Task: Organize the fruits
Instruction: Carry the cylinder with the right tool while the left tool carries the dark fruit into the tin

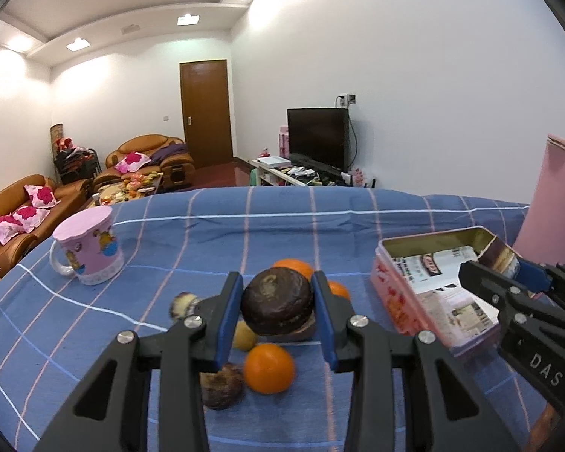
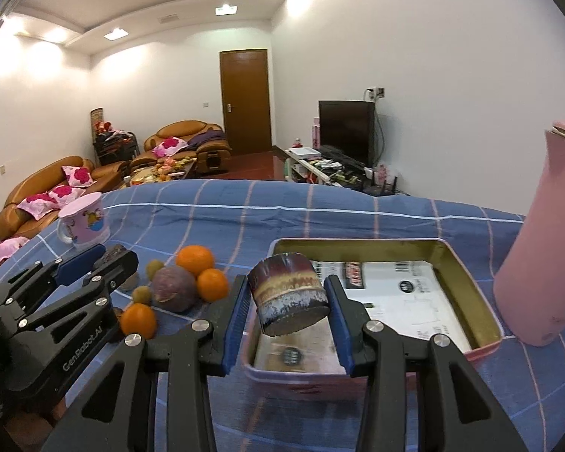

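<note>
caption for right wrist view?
Right gripper holds a dark cut fruit half over the open pink tin.

Home living room: sofas, television, door.

A matt woven cloth with thin checked lines covers the table. The open tin is dull gold metal inside, lined with printed paper. The oranges have glossy, finely dimpled skin. The mug looks like smooth, shiny plastic or ceramic. Black matt plastic forms the gripper arms.
</note>
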Motion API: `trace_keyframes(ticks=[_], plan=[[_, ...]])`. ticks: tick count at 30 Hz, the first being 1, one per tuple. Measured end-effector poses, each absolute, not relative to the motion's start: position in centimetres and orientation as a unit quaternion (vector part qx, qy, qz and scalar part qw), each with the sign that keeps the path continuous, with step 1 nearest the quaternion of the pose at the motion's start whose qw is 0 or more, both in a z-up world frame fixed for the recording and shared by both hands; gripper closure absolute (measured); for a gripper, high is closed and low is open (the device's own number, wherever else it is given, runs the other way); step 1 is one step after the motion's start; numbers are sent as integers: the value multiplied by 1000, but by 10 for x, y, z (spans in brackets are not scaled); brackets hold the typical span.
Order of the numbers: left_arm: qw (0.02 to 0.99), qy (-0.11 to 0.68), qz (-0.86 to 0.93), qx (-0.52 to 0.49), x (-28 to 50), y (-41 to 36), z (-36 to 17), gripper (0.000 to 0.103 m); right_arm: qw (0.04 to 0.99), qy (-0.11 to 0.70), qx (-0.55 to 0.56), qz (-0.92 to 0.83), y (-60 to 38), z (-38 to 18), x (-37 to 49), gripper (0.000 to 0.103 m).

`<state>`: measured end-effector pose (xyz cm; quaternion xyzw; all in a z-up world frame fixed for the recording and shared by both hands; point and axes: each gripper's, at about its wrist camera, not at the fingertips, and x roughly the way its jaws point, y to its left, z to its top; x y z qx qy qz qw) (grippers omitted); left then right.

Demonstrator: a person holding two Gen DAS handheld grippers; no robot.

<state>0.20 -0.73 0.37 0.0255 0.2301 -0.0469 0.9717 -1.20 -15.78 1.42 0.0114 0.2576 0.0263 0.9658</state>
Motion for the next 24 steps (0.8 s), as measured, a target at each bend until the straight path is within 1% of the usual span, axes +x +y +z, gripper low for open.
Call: trace_keyframes(ticks=[24], plan=[[968,222,-106,46,6,-100,7,64,966,255,13,-48,-243,13,-18,60]])
